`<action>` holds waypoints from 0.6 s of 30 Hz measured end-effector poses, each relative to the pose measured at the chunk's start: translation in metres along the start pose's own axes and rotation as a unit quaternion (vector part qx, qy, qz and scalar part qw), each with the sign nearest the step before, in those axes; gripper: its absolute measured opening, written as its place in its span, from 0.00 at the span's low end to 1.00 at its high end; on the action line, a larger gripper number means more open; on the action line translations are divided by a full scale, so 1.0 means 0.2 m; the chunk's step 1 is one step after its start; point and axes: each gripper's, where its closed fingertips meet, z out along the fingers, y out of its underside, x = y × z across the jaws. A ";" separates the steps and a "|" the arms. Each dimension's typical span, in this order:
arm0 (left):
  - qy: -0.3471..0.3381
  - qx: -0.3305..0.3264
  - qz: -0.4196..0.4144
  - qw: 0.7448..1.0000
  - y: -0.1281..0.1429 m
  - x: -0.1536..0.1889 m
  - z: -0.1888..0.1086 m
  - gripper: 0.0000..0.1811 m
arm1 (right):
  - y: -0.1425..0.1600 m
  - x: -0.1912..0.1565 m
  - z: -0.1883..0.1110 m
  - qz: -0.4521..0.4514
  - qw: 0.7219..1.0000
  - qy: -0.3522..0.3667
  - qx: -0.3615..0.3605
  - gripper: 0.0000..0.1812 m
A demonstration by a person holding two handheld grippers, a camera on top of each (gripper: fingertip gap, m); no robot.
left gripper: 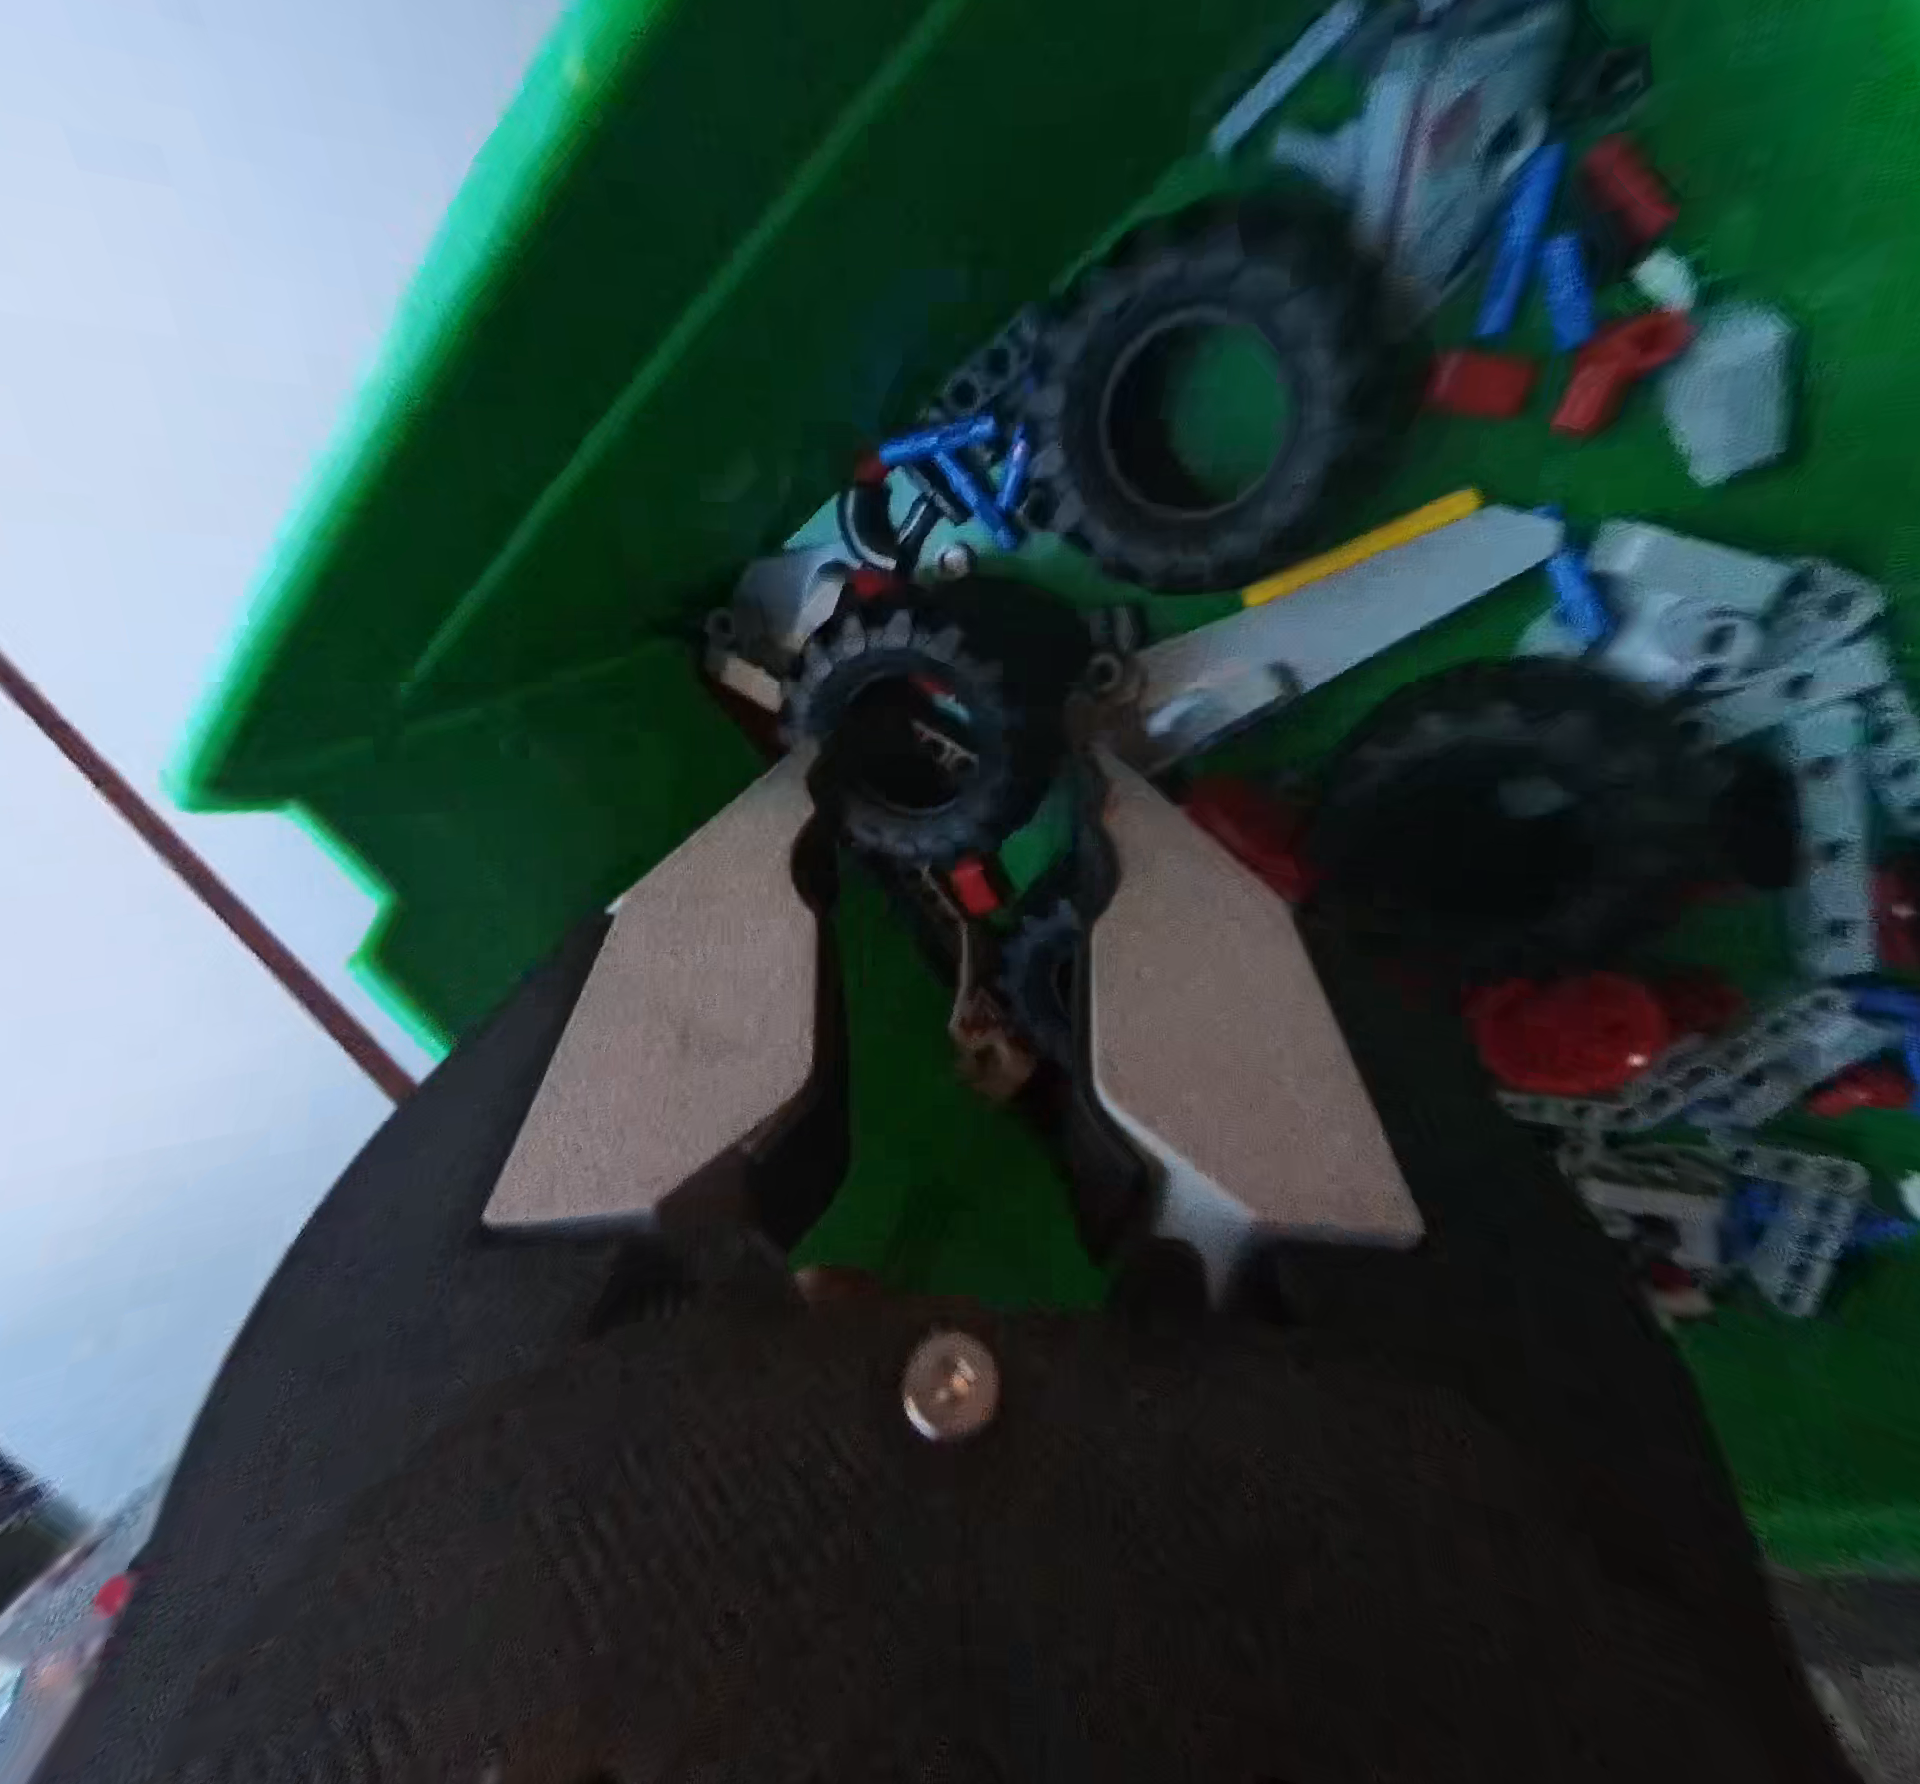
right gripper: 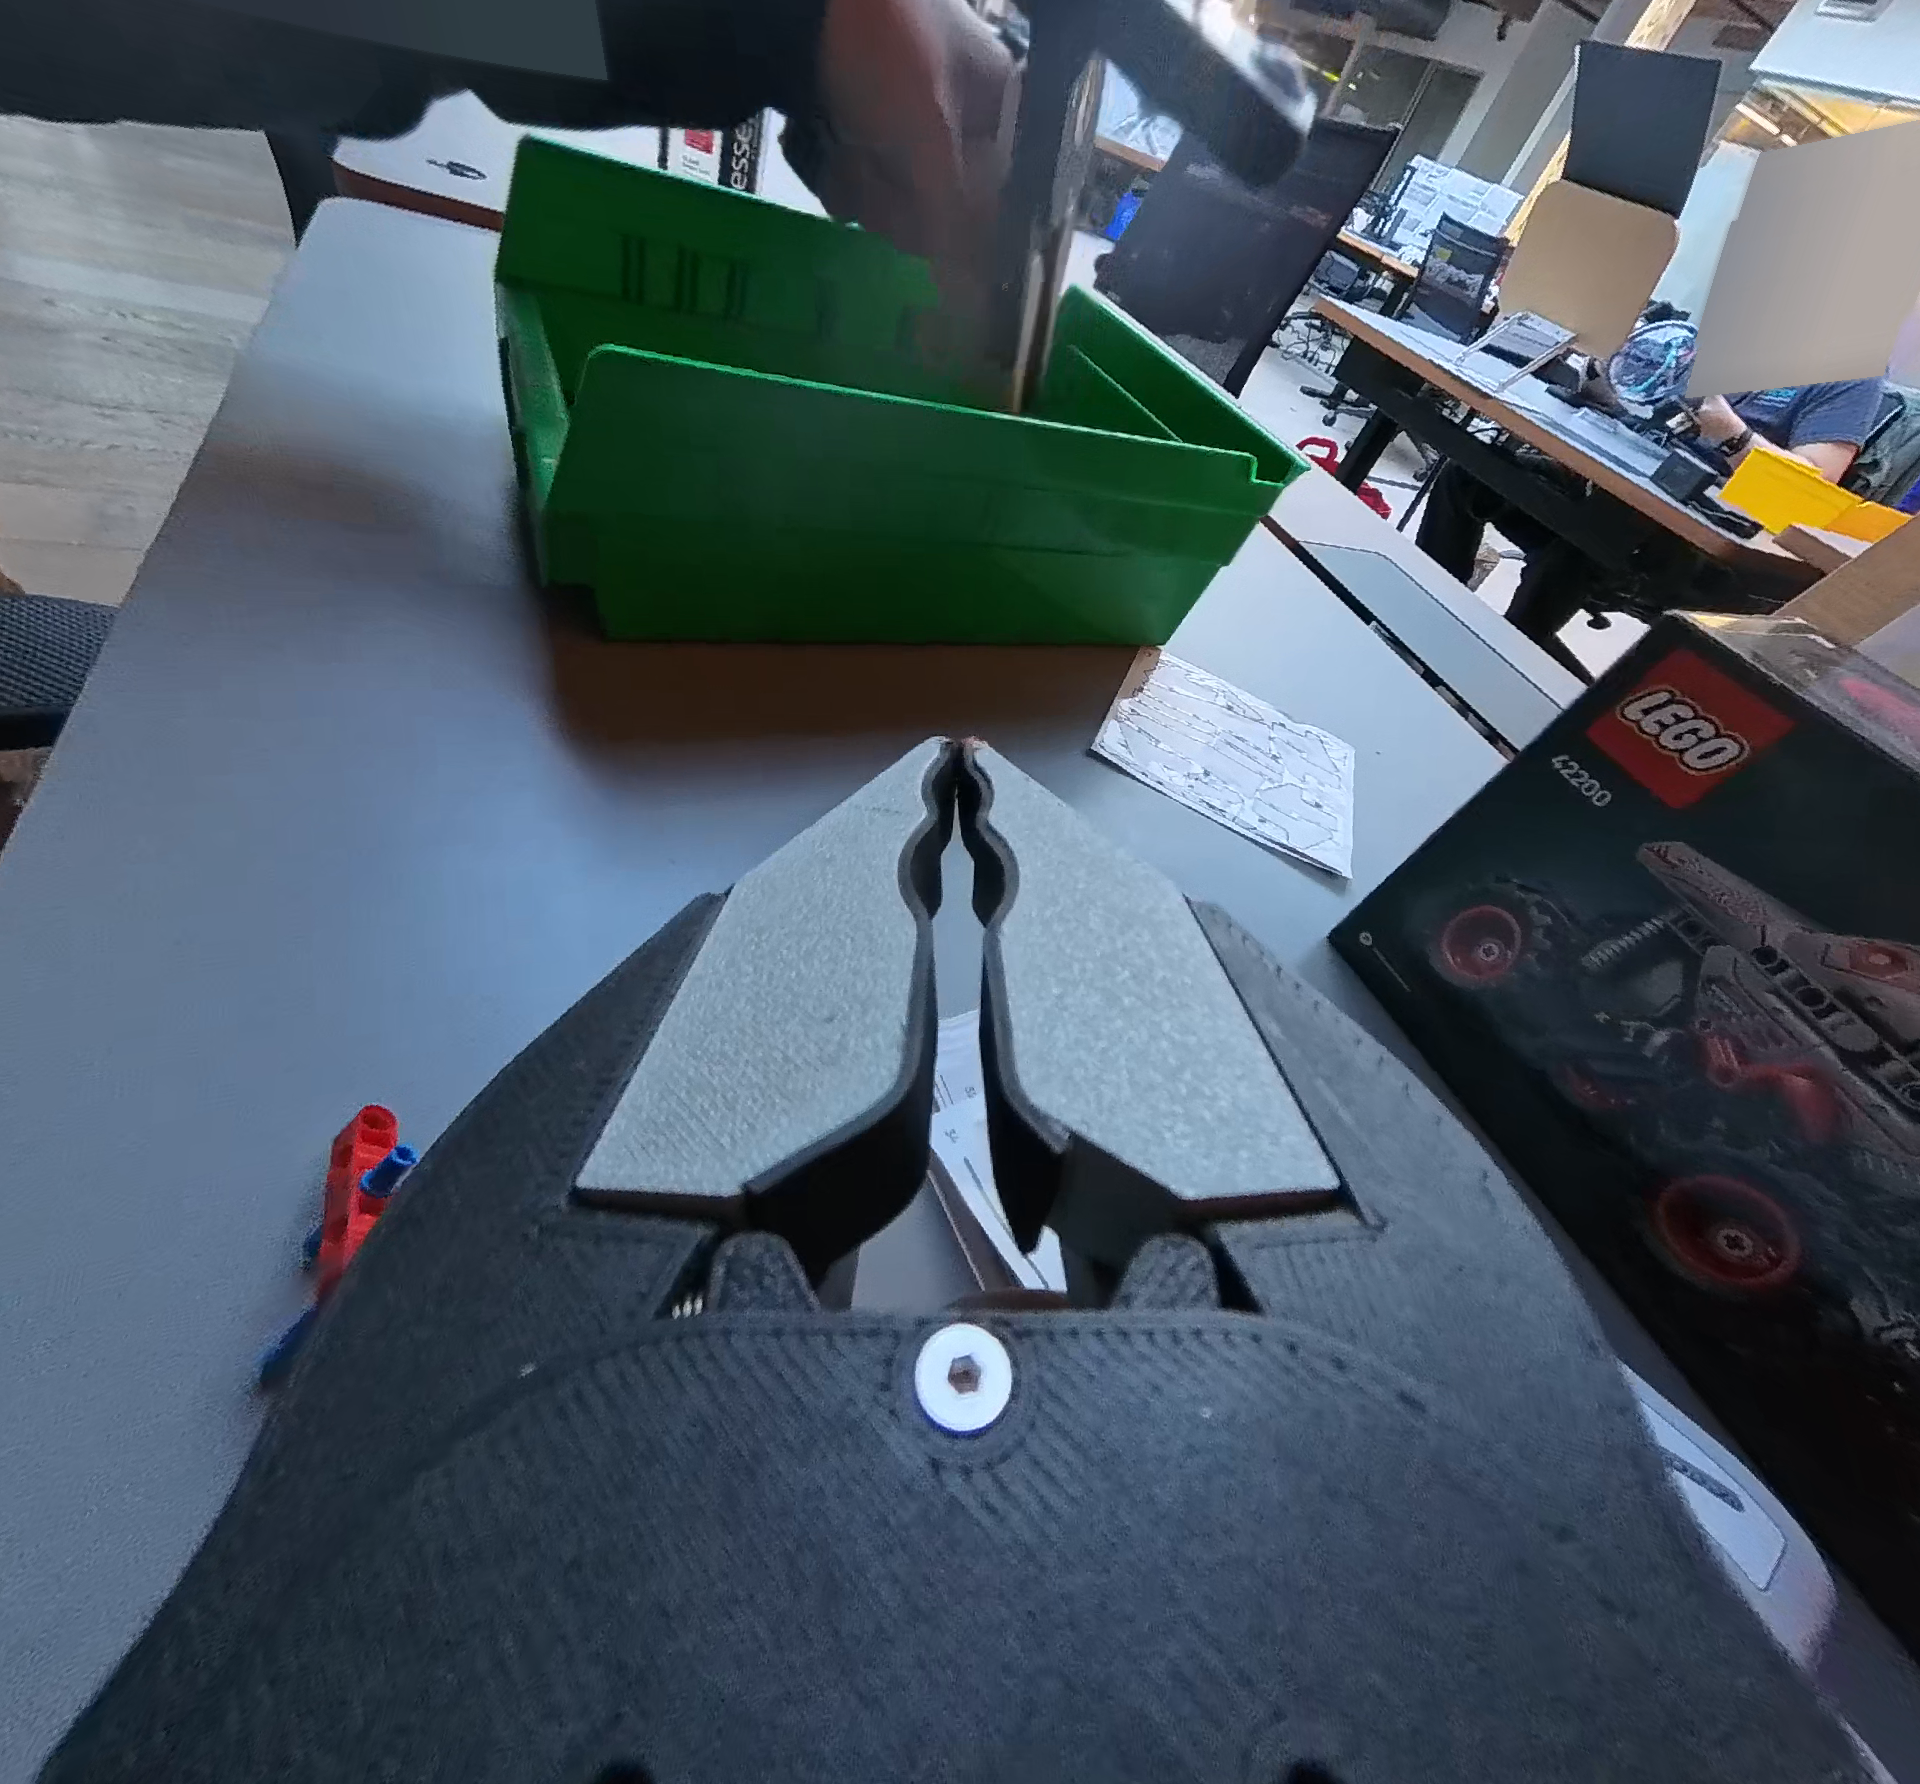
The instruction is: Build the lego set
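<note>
In the left wrist view my left gripper [left gripper: 940, 778] is down inside the green bin [left gripper: 727, 228]. Its jaws stand apart by the width of a small black tyre [left gripper: 904, 830], which sits between the fingertips and looks gripped; the picture is blurred. Loose lego parts lie around it: two big black tyres [left gripper: 1195, 404] [left gripper: 1538, 830], grey panels [left gripper: 1351, 591], blue pins [left gripper: 956, 456] and red hubs [left gripper: 1569, 1028]. My right gripper [right gripper: 961, 747] is shut and empty, low over the grey table [right gripper: 312, 695], in front of the bin [right gripper: 883, 529].
The lego box [right gripper: 1662, 955] stands at the right of the table, with a sticker sheet [right gripper: 1236, 778] beside it. A small red and blue lego assembly [right gripper: 358, 1184] lies at the left of my right gripper. A person's arm and the left gripper [right gripper: 1039, 280] reach into the bin. My hands' fingertips stand some 35 centimeters from each other.
</note>
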 end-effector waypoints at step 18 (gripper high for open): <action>-0.051 0.070 0.046 0.995 -0.14 0.00 0.02 0.19 | -0.03 -0.01 -0.01 -0.010 1.000 0.005 0.006 0.00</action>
